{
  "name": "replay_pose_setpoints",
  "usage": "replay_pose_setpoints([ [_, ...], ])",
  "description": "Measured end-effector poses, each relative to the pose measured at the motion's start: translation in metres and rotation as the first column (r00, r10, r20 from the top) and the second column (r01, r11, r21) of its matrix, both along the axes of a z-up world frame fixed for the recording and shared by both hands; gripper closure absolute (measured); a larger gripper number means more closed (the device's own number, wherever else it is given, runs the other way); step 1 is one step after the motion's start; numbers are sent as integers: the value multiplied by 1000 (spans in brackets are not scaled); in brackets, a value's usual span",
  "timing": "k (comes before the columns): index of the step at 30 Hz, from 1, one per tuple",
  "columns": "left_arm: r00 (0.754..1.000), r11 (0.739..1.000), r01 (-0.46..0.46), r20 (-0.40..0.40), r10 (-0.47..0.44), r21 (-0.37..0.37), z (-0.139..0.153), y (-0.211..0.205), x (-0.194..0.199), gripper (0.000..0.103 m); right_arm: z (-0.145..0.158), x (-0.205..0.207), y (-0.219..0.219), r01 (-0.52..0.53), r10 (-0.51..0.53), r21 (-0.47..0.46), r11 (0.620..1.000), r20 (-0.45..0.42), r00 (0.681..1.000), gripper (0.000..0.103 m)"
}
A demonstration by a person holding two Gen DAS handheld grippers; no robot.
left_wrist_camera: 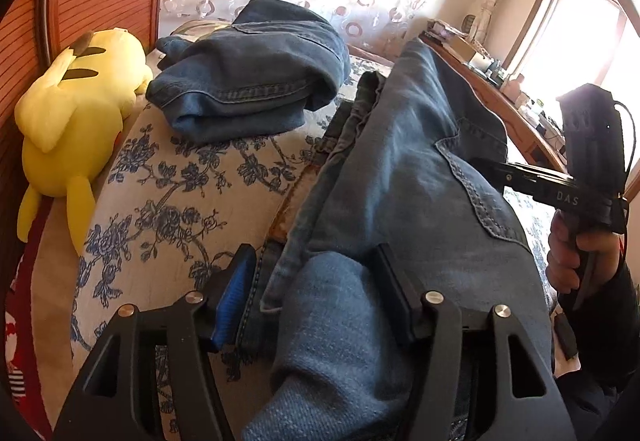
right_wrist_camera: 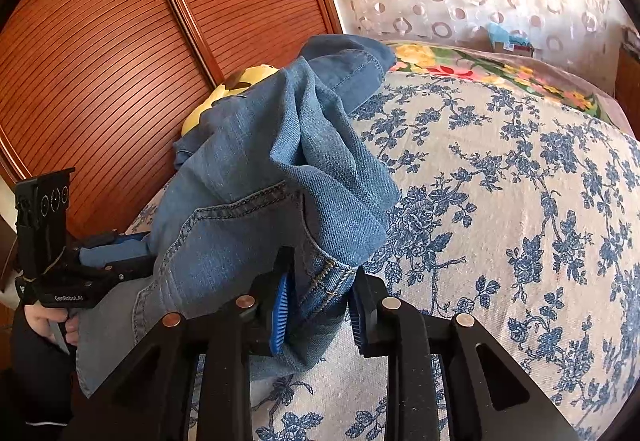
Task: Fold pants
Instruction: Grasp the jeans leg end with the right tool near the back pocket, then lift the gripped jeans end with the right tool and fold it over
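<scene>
— Over the bed (left_wrist_camera: 168,177), left wrist view: where are your pants (left_wrist_camera: 400,177)?
— Lifted; your left tongs (left_wrist_camera: 316,293) are clamped on a denim fold. Folded jeans (left_wrist_camera: 248,81) lie beside a yellow plush (left_wrist_camera: 76,113).
— Right wrist view?
— Your right tongs (right_wrist_camera: 318,305) are clamped on the stitched edge of the pants (right_wrist_camera: 260,177), above the floral bedspread (right_wrist_camera: 500,201).
</scene>
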State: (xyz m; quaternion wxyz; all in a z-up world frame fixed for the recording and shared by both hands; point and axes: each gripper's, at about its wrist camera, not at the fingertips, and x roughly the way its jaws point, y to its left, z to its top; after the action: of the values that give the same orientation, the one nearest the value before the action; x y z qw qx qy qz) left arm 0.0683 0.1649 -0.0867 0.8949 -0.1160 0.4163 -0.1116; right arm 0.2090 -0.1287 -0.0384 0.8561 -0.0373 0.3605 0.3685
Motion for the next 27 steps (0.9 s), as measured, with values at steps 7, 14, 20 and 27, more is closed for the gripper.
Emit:
replay_pose_setpoints([
  [7, 999, 999, 43, 0, -43, -33, -1, 1, 0, 58, -3, 5, 1, 25, -25, 14, 1000, -15, 1000, 53],
  [14, 999, 999, 40, 32, -39, -26, 7, 0, -6, 74, -12, 17, 9, 47, -42, 66, 997, -76, 996, 44],
  [20, 997, 999, 33, 66, -34, 13, 20, -10, -18, 81, -5, 16, 16, 3, 0, 79, 997, -47, 999, 78],
  [27, 993, 999, 17, 114, -22, 48, 39, -16, -32, 83, 10, 1, 13, -20, 16, 104, 994, 33, 999, 82],
])
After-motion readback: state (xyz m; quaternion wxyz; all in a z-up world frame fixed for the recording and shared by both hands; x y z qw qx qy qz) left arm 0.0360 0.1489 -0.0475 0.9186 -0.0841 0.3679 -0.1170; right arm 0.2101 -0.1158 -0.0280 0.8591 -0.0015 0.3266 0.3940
